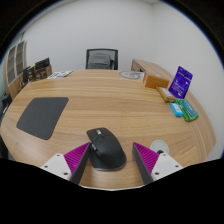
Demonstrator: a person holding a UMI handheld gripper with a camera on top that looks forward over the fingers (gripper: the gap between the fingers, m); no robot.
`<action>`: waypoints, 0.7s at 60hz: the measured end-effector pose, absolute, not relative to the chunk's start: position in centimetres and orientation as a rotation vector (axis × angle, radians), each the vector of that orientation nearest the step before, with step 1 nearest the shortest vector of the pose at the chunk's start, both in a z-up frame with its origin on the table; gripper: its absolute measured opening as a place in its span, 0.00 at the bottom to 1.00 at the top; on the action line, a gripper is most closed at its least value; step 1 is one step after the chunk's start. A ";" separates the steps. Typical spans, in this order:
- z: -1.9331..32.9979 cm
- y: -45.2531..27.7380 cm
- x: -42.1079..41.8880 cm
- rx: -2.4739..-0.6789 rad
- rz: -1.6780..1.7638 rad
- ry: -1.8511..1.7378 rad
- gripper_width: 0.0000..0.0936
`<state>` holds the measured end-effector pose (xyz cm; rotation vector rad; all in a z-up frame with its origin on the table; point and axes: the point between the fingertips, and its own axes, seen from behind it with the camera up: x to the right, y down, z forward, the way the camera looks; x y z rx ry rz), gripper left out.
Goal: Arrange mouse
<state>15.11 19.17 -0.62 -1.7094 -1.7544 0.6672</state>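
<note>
while our claw (113, 160) stands apart, the mouse (105, 147) rests on the worktop (100, 95) between its fingers, ungripped; the mouse mat (42, 115) lies at ten o'clock, so grasping and placing seemingly remain.

the hand-held gripper (112, 160) is all that shows of the person; no hand, wrist or sleeve comes into the gripper view. its two fingers reach forward and lean slightly outward from each other, so the jaws stand wide apart. the left finger (72, 160) carries a magenta pad on its inner face, with a pale grey outer shell below it. the right finger (152, 160) matches it, magenta inside and pale grey outside. both pads face inward across the gap. the fingertips sit level with each other, held low and roughly even, neither one tipped ahead of the other.
</note>
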 end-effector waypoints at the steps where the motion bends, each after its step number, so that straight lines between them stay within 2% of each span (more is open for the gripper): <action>1: -0.7 19.2 14.9 -1.711 0.670 -1.753 0.92; 23: -1.4 19.9 11.3 -1.819 0.732 -1.692 0.91; 27: -1.6 19.7 11.0 -1.850 0.759 -1.684 0.82; 32: -1.7 19.0 10.8 -1.872 0.793 -1.680 0.58; 38: -1.6 19.0 10.6 -1.854 0.770 -1.682 0.53; 42: -1.5 19.0 10.5 -1.839 0.765 -1.699 0.43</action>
